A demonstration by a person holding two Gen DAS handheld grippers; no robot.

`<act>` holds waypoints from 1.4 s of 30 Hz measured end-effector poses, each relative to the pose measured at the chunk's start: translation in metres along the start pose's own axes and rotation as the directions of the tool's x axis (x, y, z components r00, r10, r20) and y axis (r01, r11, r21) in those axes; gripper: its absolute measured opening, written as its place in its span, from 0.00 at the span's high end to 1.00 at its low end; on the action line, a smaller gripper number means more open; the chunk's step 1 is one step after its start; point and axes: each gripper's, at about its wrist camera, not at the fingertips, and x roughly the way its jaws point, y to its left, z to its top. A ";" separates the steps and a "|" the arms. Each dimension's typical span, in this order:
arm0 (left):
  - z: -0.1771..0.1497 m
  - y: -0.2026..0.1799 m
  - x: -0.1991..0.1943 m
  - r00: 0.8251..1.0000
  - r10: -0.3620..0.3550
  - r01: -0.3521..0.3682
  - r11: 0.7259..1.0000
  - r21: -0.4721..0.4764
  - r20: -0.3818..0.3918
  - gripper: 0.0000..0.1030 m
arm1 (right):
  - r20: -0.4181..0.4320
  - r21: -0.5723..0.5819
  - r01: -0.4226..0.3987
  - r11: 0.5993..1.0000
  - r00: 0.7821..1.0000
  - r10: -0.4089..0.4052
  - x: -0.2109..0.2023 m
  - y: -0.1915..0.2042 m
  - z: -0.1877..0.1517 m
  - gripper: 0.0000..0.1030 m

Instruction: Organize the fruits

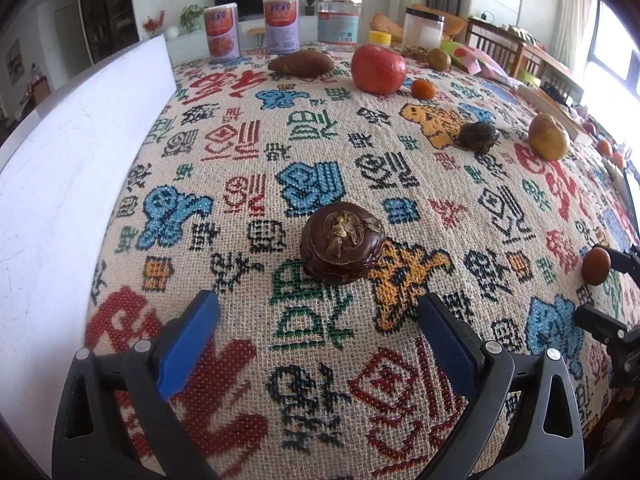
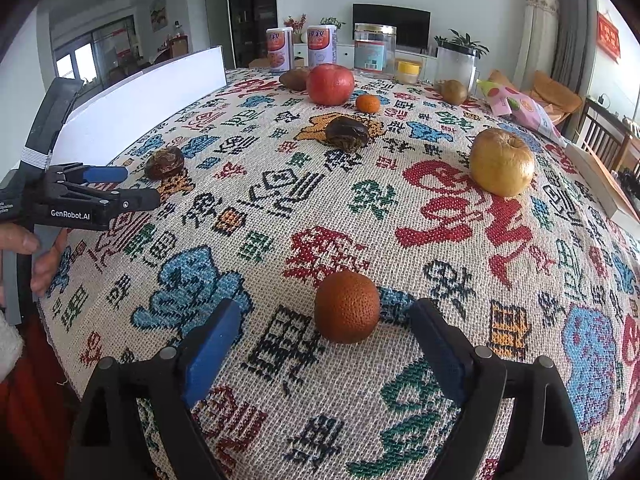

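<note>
Just ahead of the right tool point(image 2: 320, 340), spread wide, a small orange point(image 2: 347, 307) rests on the table point(image 2: 280, 200), untouched. Likewise the left tool point(image 1: 318, 316) gapes behind a dark mangosteen point(image 1: 342, 242), clear of it.

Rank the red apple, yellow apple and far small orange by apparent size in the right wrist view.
1. yellow apple
2. red apple, close behind; it sits farther away, so true order is unsure
3. small orange, clearly smallest
</note>
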 end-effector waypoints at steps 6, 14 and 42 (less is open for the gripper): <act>0.000 0.000 0.001 1.000 -0.018 0.018 1.000 0.008 -0.008 0.02 | -0.005 0.000 -0.002 1.000 1.000 0.002 0.001 0.000 -0.001 0.13; 0.010 0.025 -0.021 0.971 -0.221 0.227 0.971 -0.068 0.088 0.04 | -0.002 0.064 -0.076 0.995 0.997 0.076 -0.015 -0.017 -0.001 0.13; 0.035 0.055 -0.139 0.948 -0.232 0.279 0.935 -0.218 0.218 0.59 | 0.049 0.058 -0.219 0.974 0.975 0.217 -0.040 0.027 0.059 0.74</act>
